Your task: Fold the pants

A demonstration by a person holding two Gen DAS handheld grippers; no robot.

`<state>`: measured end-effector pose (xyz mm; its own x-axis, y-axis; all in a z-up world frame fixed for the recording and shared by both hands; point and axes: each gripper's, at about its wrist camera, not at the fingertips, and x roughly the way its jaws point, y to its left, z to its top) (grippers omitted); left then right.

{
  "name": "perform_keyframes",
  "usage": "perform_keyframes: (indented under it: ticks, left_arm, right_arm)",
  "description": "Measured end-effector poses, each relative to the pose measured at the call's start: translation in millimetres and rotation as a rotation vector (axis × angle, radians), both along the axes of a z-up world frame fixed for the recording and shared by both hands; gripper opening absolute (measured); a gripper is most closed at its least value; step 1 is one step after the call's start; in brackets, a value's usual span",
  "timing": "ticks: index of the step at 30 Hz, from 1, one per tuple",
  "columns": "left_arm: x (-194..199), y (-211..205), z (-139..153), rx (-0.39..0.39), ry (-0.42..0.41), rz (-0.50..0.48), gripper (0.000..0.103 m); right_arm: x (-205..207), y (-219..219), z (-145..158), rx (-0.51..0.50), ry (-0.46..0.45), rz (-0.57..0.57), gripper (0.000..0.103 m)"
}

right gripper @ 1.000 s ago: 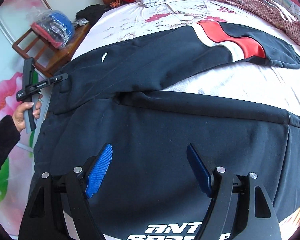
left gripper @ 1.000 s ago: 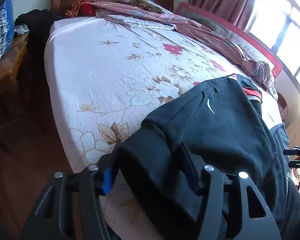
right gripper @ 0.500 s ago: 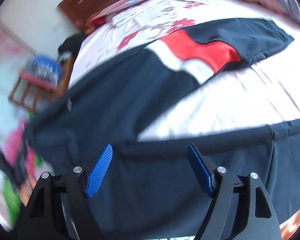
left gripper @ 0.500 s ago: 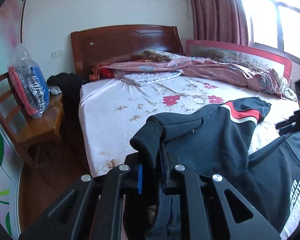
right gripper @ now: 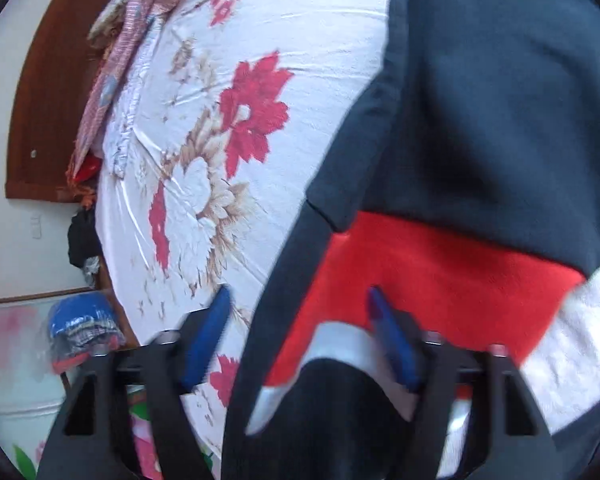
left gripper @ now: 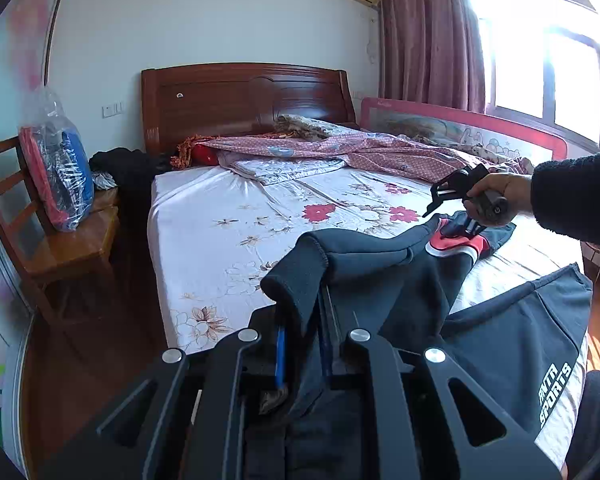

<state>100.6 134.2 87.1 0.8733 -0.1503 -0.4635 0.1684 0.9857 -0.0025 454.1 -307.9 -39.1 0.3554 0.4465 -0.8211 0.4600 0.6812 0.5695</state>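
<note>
Pinching the black pants [left gripper: 364, 252], the left tongs [left gripper: 302, 344] squeeze tight; the right tongs [right gripper: 300, 336] gape wide around the red leg end.

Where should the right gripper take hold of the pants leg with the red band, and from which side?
Grip the pants leg at its edge beside the red band. The leg lies flat on the floral bedsheet, so slide one finger under that side edge. The right gripper is open astride it; the left gripper holds the waist.
</note>
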Motion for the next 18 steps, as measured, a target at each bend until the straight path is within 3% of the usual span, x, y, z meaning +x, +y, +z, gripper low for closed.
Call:
perform_keyframes:
  ticks: [1, 5, 10, 12, 14, 18]
  left_arm:
    - [0, 1, 0, 0.005, 0.001, 0.003, 0.012]
    - [0, 15, -6, 0.009, 0.009, 0.063, 0.013]
    - [-8, 31, -11, -0.012, 0.012, 0.114, 0.019]
    - [-16, 34, -14, -0.012, 0.026, 0.122, 0.020]
    - [-28, 39, -18, -0.028, 0.045, 0.137, 0.023]
    - [-56, 45, -28, -0.029, 0.083, 0.173, 0.023]
  right_arm:
    - [-3, 0, 3, 0.012, -0.033, 0.013, 0.008]
    - [-38, -21, 39, 0.094, -0.256, 0.010, 0.006]
    - [-140, -54, 90, 0.160, -0.443, 0.036, 0.006]
    - [-189, -64, 92, 0.197, -0.465, 0.039, 0.006]
    - [-236, -68, 86, 0.172, -0.458, 0.055, 0.006]
    - [-310, -67, 50, 0.164, -0.385, 0.068, 0.006]
